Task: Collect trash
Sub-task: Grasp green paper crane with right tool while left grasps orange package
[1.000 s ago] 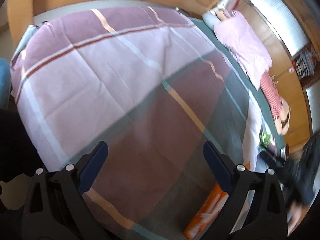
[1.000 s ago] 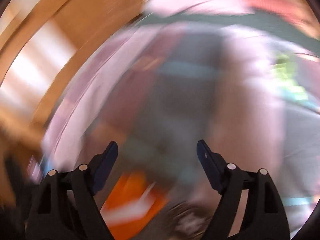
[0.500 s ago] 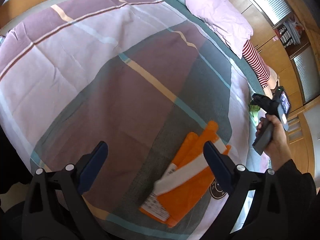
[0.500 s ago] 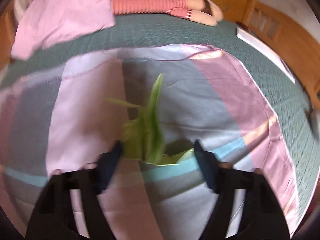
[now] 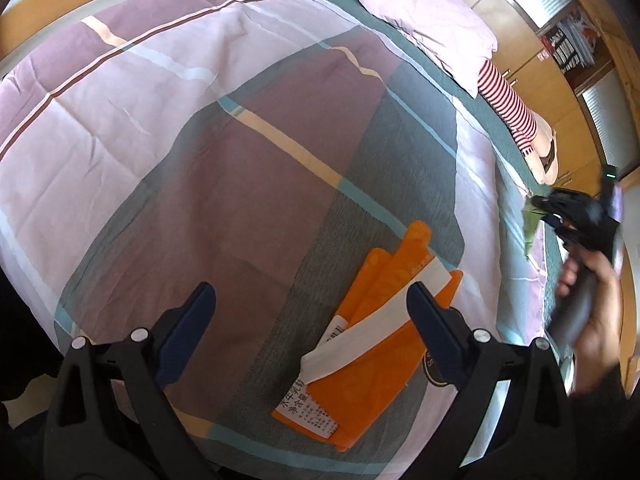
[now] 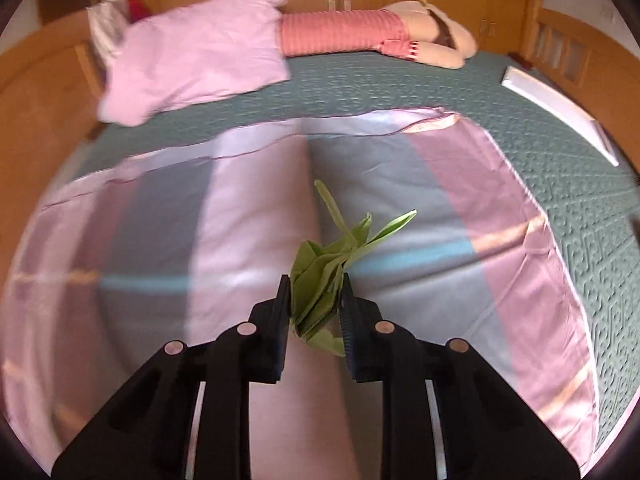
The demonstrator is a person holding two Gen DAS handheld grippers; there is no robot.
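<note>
R gripper [image 6: 314, 300] has its jaws pinched nearly together on a crumpled green paper scrap [image 6: 320, 280], both pads touching it; creased folds bunch between the fingers and thin strips fan out ahead and to the right, w/ one narrow strip pointing up and away. Scrap sits over the plaid quilt [image 6: 224, 216], by a light blue stripe, near the quilt's folded-back top edge; can't tell if it's lifted off the fabric or resting on it. Beyond that edge: green bedsheet [image 6: 360, 80], a pink pillow [image 6: 192, 52] to the left and a plush doll in red stripes [image 6: 360, 32] lying along the wooden headboard. L gripper [image 5: 310, 304] is spread wide, nothing between its blue-padded fingers, hovering above the quilt [image 5: 200, 160]. An orange wrapper [image 5: 372, 320] w/ a white band and a printed label lies flat on the quilt's grey-green patch, just ahead of and partly behind the right-hand finger of the L gripper. In the left wrist view the R gripper [image 5: 548, 212] shows at far right, blurred, in the person's hand [image 5: 588, 300], the green scrap [image 5: 530, 224] at its tip, well apart from the orange wrapper.
</note>
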